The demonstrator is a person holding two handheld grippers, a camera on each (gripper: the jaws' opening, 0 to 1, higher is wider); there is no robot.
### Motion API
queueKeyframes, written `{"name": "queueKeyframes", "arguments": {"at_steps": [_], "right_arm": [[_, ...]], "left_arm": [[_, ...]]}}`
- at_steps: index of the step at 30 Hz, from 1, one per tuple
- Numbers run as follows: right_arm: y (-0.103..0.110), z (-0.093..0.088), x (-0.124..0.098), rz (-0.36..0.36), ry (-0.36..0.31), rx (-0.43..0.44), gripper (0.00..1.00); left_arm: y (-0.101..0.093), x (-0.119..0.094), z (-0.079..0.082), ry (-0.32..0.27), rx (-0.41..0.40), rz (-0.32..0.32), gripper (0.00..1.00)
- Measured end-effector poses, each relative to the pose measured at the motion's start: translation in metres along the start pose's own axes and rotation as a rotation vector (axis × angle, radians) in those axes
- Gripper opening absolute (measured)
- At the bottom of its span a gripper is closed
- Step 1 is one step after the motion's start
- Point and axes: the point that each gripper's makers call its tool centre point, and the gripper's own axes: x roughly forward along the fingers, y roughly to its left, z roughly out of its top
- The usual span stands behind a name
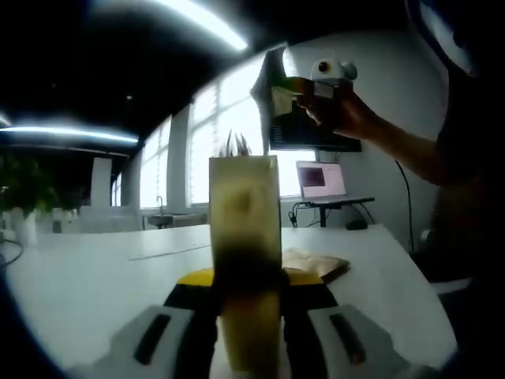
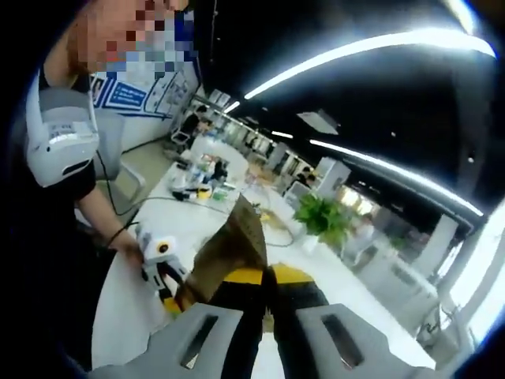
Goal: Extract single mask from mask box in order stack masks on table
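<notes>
mask lifted clear of the box, stacking next

left gripper view: my left gripper was clamped on the mask box, which stood upright between the jaws above the white table. thin points stuck up from the box's top — more masks, i judged, though backlight from the windows made that hard to confirm. a flat brownish pile lay on the table just behind the box; i took it for the stack of masks already laid down. high on the right, the right gripper was raised in a hand, carrying something dark.

right gripper view: my right gripper had its jaws drawn in close on a brown sheet, the mask, which rose from between them. below left, the left gripper sat in a hand near the table edge.

i judged the extraction done — the mask was well apart from the box. the next move called for bringing the right gripper down over the pile and releasing the mask flat, with the box held steady.
</notes>
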Motion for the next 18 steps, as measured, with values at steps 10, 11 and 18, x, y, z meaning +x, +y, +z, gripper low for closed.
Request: {"name": "queueKeyframes", "arguments": {"at_steps": [10, 11, 18], "right_arm": [[-0.013, 0.013, -0.009, -0.103, -0.038, 0.021, 0.0], [-0.014, 0.013, -0.011, -0.114, -0.033, 0.019, 0.0], [-0.024, 0.025, -0.021, -0.162, -0.079, 0.107, 0.0]], "left_arm": [[0.001, 0.0, 0.0, 0.0, -0.001, 0.0, 0.33], [0.001, 0.0, 0.0, -0.001, -0.001, 0.0, 0.33], [0.001, 0.0, 0.0, -0.001, -0.003, -0.001, 0.33]]}}
